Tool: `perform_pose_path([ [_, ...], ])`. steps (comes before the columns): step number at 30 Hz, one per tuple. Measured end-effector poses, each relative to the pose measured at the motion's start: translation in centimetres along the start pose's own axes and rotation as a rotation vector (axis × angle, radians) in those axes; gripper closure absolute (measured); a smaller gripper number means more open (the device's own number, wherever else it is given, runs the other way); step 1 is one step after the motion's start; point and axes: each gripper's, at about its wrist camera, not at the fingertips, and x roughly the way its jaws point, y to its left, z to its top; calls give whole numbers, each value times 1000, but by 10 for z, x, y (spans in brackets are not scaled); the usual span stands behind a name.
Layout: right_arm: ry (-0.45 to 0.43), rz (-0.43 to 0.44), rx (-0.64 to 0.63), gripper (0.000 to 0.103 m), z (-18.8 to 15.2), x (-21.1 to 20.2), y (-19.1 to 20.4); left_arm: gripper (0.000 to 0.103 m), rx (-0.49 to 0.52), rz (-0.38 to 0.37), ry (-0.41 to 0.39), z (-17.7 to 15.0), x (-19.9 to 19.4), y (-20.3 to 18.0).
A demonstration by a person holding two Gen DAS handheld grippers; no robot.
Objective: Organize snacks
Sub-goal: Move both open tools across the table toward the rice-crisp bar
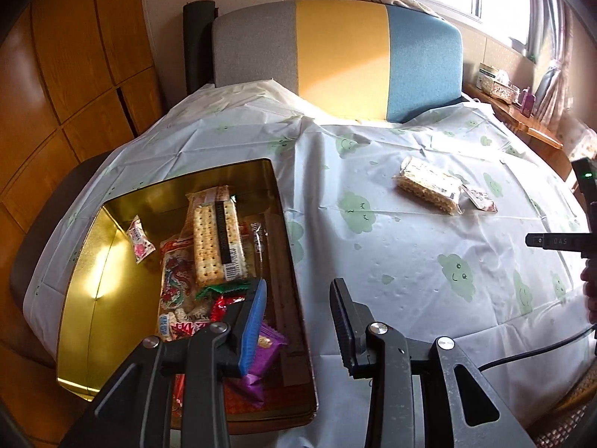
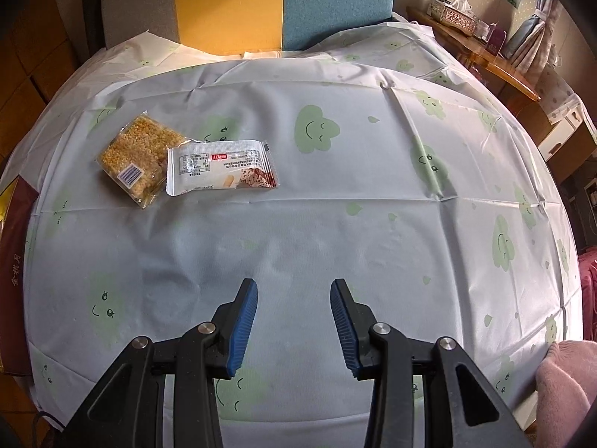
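On the table, under a pale tablecloth (image 2: 298, 224) printed with green smiling clouds, two snacks lie side by side: a clear-wrapped grain bar (image 2: 136, 158) of yellow puffed pieces with a barcode sticker, and a white snack packet (image 2: 220, 166) with red and brown print at one end. The packet's left edge overlaps the bar's right side. Seen from the left wrist, the same pair sits far across the cloth, the grain bar (image 1: 429, 186) nearer the middle and the white packet (image 1: 483, 197) just beyond it to the right.

At the table's left side stands an open gold tin (image 1: 93, 261), its inner walls shining. Inside lie a long cracker pack (image 1: 216, 239), a small pink-printed candy packet (image 1: 140, 239) apart near the left wall, red wrappers, a green one and a purple packet (image 1: 266, 351), all heaped loosely together.

Above the tin's right wall hangs the left gripper (image 1: 298, 291), its jaws apart with nothing between them; the left finger is over the tin's contents and the right one over the cloth. Near the front of the table, the right gripper (image 2: 294, 295) points down at bare cloth, jaws likewise apart and holding nothing, well short of the two snacks. A grey, yellow and blue chair back (image 1: 335, 56) rises behind the table
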Motion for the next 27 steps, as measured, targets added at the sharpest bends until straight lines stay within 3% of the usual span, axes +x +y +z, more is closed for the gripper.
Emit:
perform_pose_path([
  [9, 11, 20, 55, 62, 3, 1, -10, 67, 31, -31, 28, -2, 6, -23],
  [17, 75, 28, -38, 62, -3, 11, 7, 67, 84, -43, 94, -10, 14, -48],
  [21, 59, 44, -90, 61, -7, 6, 17, 65, 109, -28, 103, -8, 18, -57],
  [27, 46, 37, -67, 61, -6, 2, 12, 65, 134, -29, 104, -3, 22, -66],
])
